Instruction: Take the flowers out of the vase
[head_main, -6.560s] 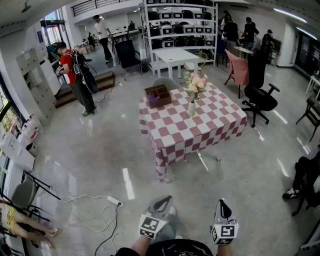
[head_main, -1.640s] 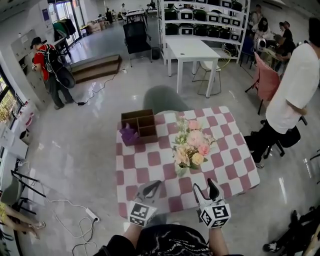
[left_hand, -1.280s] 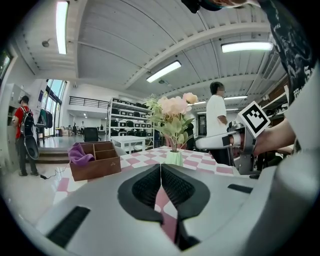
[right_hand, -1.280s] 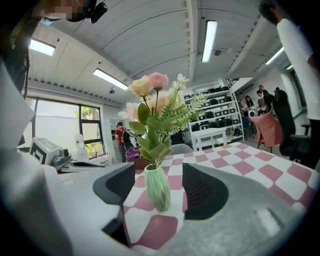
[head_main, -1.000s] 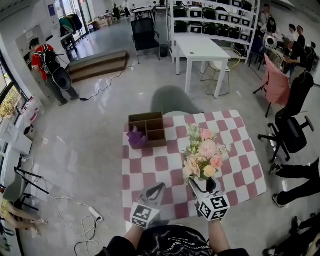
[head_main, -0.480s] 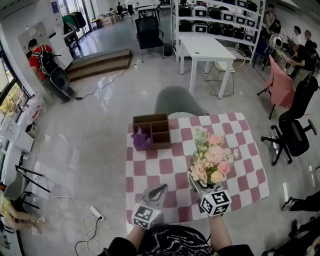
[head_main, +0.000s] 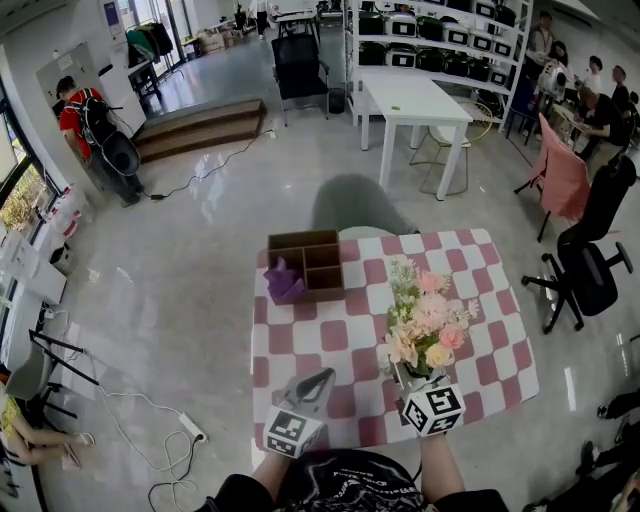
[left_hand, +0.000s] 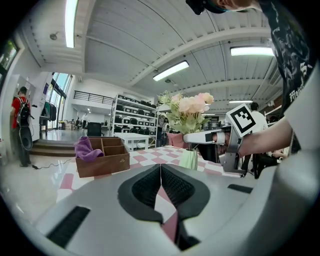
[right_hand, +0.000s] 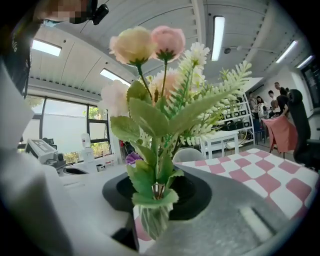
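Checked pink-and-white cloth covers the table (head_main: 330, 335), which stands on a glossy grey floor (head_main: 190, 290) in an open workroom.

Changes from the earlier frames:
- In the oldest frame the table stood far across the room. It now lies directly below the camera.
- About a second and a half ago the right gripper (head_main: 408, 382) was short of the vase (left_hand: 189, 159). It is now at the vase mouth.
- The right gripper's jaws have just been closing. They now clamp the stems of the flowers (head_main: 425, 320) just above the vase rim.
- The flowers remain seated in the vase, upright, at the near edge of the table.
- The person in a white shirt who stood to the right of the vase is gone.

Count of items:
- Table: one.
- Vase: one, pale green glass.
- Flowers: one bunch, pink and cream blooms with green leaves.
- Wooden box (head_main: 312, 265): one, divided into compartments, beyond the vase and to its left.
- Purple cloth (head_main: 285, 283): one, at the left end of the box.
- Grippers: two. The left gripper (head_main: 318, 378) is to the left of the vase, jaws pressed together with nothing between them.
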